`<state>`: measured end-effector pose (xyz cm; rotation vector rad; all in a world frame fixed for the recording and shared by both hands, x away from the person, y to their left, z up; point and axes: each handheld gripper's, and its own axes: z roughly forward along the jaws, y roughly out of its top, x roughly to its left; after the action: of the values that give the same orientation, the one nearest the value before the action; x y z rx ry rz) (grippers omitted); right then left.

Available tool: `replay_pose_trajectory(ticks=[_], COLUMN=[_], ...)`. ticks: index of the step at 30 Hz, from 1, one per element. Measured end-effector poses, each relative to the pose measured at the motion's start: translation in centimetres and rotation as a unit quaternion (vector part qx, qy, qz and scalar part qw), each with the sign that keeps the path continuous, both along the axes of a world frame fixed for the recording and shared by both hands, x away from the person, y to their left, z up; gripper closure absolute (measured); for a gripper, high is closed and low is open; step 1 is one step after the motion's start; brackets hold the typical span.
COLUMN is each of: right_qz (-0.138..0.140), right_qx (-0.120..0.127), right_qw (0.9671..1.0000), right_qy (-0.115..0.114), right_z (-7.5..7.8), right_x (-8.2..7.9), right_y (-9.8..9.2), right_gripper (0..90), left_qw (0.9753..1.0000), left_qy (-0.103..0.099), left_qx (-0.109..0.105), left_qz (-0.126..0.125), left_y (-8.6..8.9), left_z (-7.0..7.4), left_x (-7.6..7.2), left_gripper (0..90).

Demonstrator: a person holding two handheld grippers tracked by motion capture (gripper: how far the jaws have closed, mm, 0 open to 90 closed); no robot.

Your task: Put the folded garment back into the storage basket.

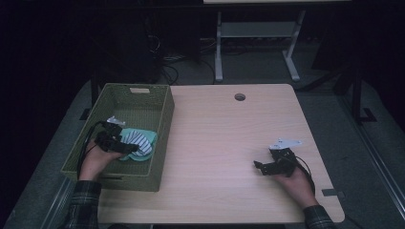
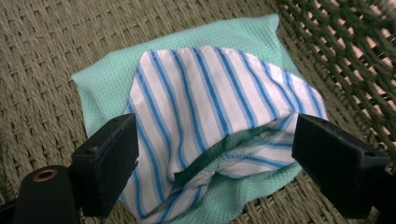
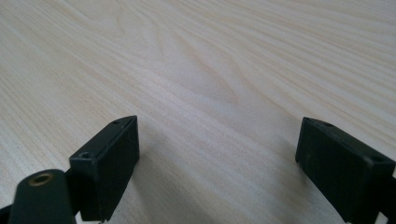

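You are working inside the woven basket (image 1: pixel 165 112) at the near left of the desk (image 1: pixel 229 138), with your left hand-held gripper (image 2: pixel 215 154) lowered over the folded cloths on the basket floor. The striped cloth (image 2: pixel 205 102) is lying on top of the mint-green cloth (image 2: pixel 100 88), which is spreading past it on the far and left sides, so the two are stacking as one pile. Your left jaws are standing wide apart, one on each side of the striped cloth's near edge and gripping nothing; the loose fold is bulging up between them. That stance is suggesting either a fresh release or a lining-up for a pinch, and the pictures are not settling which.

In the high view the pile (image 1: pixel 139 143) is sitting toward the basket's near right wall, leaving the far part of the basket free.

Your right hand-held gripper (image 3: pixel 217 154) is resting low over bare wood at the near right of the desk, well apart from the basket. Its jaws are also spread wide and empty, likely parked there to keep out of the left hand's way.
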<state>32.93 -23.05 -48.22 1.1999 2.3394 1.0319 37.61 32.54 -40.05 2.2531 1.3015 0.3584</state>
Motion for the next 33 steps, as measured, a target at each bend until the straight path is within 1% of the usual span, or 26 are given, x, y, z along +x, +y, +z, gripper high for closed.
replay_pose_trajectory(ticks=[2,4,5,6,9,12,14,16,17,18,19,20,21,23,24,28,30,33], right_qz=[0.000,0.000,0.000,0.000,0.000,0.000,0.000,0.000,0.000,0.000,0.000,0.000,0.000,0.000,-0.001,-0.001,-0.001,0.000], right_qx=[0.000,0.000,0.000,0.000,0.000,0.000,0.000,0.000,0.000,0.000,0.000,0.000,0.000,0.000,0.000,0.000,0.000,0.000], right_qw=[1.0000,1.0000,1.0000,1.0000,1.0000,1.0000,1.0000,1.0000,1.0000,1.0000,1.0000,1.0000,1.0000,1.0000,1.0000,1.0000,1.0000,1.0000], right_qy=[0.000,0.000,0.000,0.000,0.000,0.000,0.000,0.000,0.000,0.000,0.000,0.000,0.000,0.000,0.000,0.000,0.000,0.000], right_z=[0.0,0.0,0.0,0.0,0.0,0.0,0.0,0.0,0.0,0.0,0.0,0.0,0.0,0.0,0.0,0.0,0.0,0.0], right_x=[0.0,0.0,0.0,0.0,0.0,0.0,0.0,0.0,0.0,0.0,0.0,0.0,0.0,0.0,0.0,0.0,0.0,0.0], right_y=[0.0,0.0,0.0,0.0,0.0,0.0,0.0,0.0,0.0,0.0,0.0,0.0,0.0,0.0,0.0,0.0,0.0,0.0], right_gripper=[12.9,12.9,12.9,12.9,12.9,12.9,12.9,12.9,12.9,12.9,12.9,12.9,12.9,12.9,12.9,12.9,12.9,12.9], left_qw=[0.9999,0.9997,0.9995,0.9994,0.9991,0.9980,0.9976,0.9969,0.9964,0.9961,0.9953,0.9944,0.9938,0.9937,0.9933,0.9914,0.9899,0.9886], left_qy=[-0.006,-0.013,-0.015,-0.016,-0.028,-0.039,-0.043,-0.050,-0.052,-0.056,-0.062,-0.064,-0.065,-0.067,-0.068,-0.074,-0.078,-0.081], left_qx=[-0.014,-0.018,-0.027,-0.031,-0.031,-0.050,-0.055,-0.059,-0.064,-0.064,-0.069,-0.079,-0.084,-0.080,-0.082,-0.091,-0.099,-0.096], left_qz=[0.000,0.001,0.003,0.000,-0.004,-0.007,-0.010,-0.015,-0.016,-0.023,-0.027,-0.028,-0.032,-0.041,-0.044,-0.058,-0.066,-0.083], left_y=[0.1,0.1,0.0,0.0,-0.6,-1.3,-1.7,-2.2,-2.5,-2.7,-2.9,-3.2,-3.5,-4.2,-4.6,-6.2,-7.2,-8.7], left_z=[0.4,0.8,1.1,1.3,2.2,3.1,3.7,4.4,4.7,5.0,5.3,5.5,5.6,5.9,6.0,6.4,6.6,6.9], left_x=[-0.1,-0.2,-0.3,-0.3,-0.5,-0.8,-1.0,-1.3,-1.4,-1.5,-1.6,-1.8,-1.8,-2.0,-2.0,-2.2,-2.3,-2.4], left_gripper=[13.6,13.7,13.7,13.7,13.9,14.2,14.2,14.3,14.3,14.3,14.3,14.4,14.4,14.4,14.4,14.4,14.4,14.4])
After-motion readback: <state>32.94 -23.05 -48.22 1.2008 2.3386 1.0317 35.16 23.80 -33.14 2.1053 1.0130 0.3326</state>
